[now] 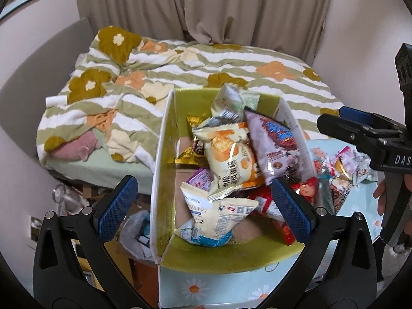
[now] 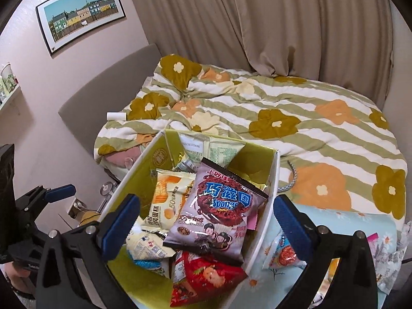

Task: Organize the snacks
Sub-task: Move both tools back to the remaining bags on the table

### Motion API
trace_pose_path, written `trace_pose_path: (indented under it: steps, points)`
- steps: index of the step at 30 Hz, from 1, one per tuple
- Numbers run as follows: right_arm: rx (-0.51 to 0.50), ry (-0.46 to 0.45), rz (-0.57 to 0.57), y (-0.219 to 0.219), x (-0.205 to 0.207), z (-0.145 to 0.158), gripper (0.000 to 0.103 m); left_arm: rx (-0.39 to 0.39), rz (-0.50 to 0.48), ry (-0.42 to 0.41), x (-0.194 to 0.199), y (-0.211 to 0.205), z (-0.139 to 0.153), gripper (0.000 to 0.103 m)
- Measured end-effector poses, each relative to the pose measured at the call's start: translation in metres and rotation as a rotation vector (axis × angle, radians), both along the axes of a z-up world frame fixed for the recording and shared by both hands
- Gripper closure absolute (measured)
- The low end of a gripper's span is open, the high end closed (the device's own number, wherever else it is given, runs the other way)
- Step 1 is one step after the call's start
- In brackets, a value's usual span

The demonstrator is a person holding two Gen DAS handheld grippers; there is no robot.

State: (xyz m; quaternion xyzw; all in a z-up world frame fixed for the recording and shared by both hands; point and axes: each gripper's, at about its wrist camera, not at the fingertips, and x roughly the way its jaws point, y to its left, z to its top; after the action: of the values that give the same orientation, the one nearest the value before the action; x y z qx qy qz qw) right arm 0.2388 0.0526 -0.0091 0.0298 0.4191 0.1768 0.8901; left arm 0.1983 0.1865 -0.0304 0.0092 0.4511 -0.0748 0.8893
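The box (image 2: 265,213), green inside and white outside, holds a heap of snack packets; the purple packet (image 2: 219,211) lies on top, the red packet (image 2: 203,280) at the near end. The box sits on a daisy-print cloth (image 2: 332,221), with more packets (image 1: 345,164) loose to its right. Beyond the box are one bed (image 2: 296,118), curtains (image 2: 283,25) and one framed picture (image 2: 79,13). The left gripper (image 1: 206,203) and right gripper (image 2: 206,221) both hover above the box, jaws apart, gripping nothing.
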Motion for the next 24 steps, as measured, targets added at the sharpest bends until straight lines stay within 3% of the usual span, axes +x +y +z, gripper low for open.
trace_pose_path:
  steps: [11,24]
  points:
    - [0.014,-0.044,-0.094,-0.05,-0.044,0.03,0.0,0.01,-0.115,-0.053,-0.015,-0.065,0.028,0.0]
    - [-0.012,-0.001,-0.247,-0.212,-0.091,0.03,0.0,0.002,-0.29,-0.027,-0.02,-0.238,0.017,0.0]
